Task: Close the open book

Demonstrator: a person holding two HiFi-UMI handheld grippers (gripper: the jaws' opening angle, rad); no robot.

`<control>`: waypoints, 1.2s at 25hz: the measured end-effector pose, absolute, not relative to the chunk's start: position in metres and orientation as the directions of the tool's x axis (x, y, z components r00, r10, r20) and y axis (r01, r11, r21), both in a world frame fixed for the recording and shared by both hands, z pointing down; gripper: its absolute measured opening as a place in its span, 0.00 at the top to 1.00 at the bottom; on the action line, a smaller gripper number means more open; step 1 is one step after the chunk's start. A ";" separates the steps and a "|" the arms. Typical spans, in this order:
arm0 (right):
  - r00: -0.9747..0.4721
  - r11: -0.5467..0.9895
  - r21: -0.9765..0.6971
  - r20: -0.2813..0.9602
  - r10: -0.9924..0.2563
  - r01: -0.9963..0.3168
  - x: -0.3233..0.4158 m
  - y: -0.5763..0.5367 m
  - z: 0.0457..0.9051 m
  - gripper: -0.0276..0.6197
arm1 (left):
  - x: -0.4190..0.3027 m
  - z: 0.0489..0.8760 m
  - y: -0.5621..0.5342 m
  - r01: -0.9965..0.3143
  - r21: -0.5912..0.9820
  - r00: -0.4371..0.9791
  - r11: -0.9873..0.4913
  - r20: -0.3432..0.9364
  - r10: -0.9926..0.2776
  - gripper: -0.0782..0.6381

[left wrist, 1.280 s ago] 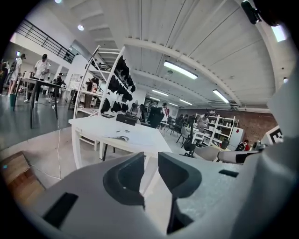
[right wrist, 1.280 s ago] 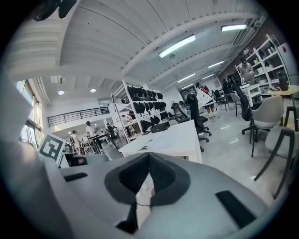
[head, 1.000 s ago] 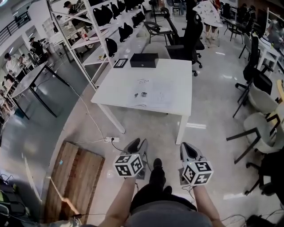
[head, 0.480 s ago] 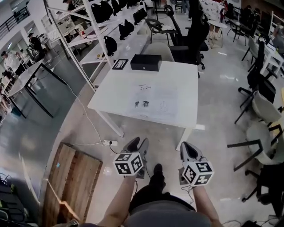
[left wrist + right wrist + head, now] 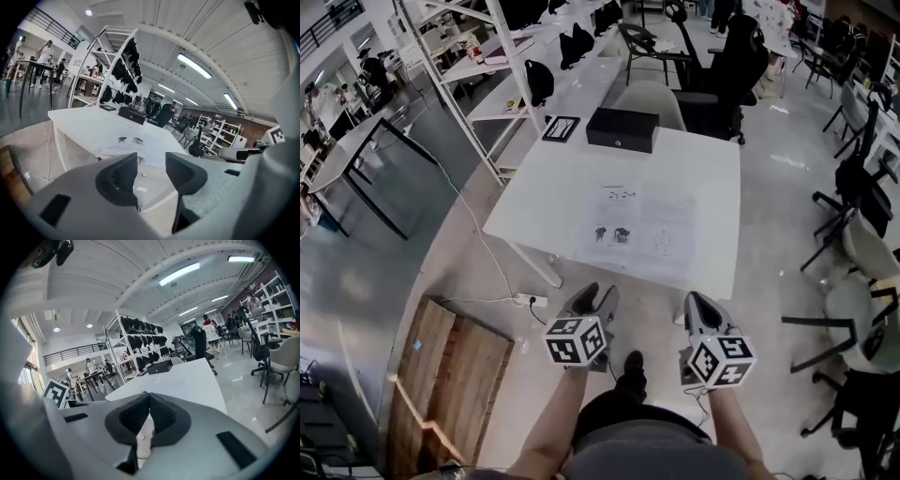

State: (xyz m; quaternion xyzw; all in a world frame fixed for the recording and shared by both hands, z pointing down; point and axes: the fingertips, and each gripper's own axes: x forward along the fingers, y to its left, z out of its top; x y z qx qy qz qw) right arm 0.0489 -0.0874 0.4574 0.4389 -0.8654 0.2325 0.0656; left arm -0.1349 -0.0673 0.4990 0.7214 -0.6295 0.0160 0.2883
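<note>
I'm walking in: the open white-paged book (image 5: 639,225) on the white table (image 5: 546,192) is coming nearer, not reachable yet; left gripper (image 5: 592,300) spreading wide, empty, right gripper (image 5: 701,309) pinched together, empty.

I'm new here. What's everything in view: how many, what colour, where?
table: one, white, centre
book: one, white pages, open flat on the table
box: one, black, table's far edge
card: one, black-edged, left of the box
chairs: several, black or pale, beyond and right of the table
rack: one, white, far left, holding black bags
board: one, wooden, floor, lower left
power strip: one, white, floor by the table
left gripper: one, grey, short of the table; jaws have just been opening, nothing between them
right gripper: one, grey, beside it; jaws shut, empty
</note>
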 end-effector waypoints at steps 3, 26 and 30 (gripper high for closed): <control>-0.601 0.507 -0.332 0.323 -0.732 -0.796 0.038 -0.107 0.456 0.95 | -0.146 0.504 -0.084 -0.897 0.442 0.218 -0.032 0.377 -0.900 0.64; -0.630 0.553 -0.302 0.377 -0.679 -0.777 -0.002 -0.173 0.464 0.95 | -0.169 0.549 -0.125 -0.779 0.614 0.207 0.127 0.443 -0.873 0.63; -0.666 0.595 -0.300 0.391 -0.636 -0.745 -0.009 -0.187 0.466 0.95 | -0.169 0.558 -0.124 -0.731 0.656 0.184 0.189 0.456 -0.871 0.63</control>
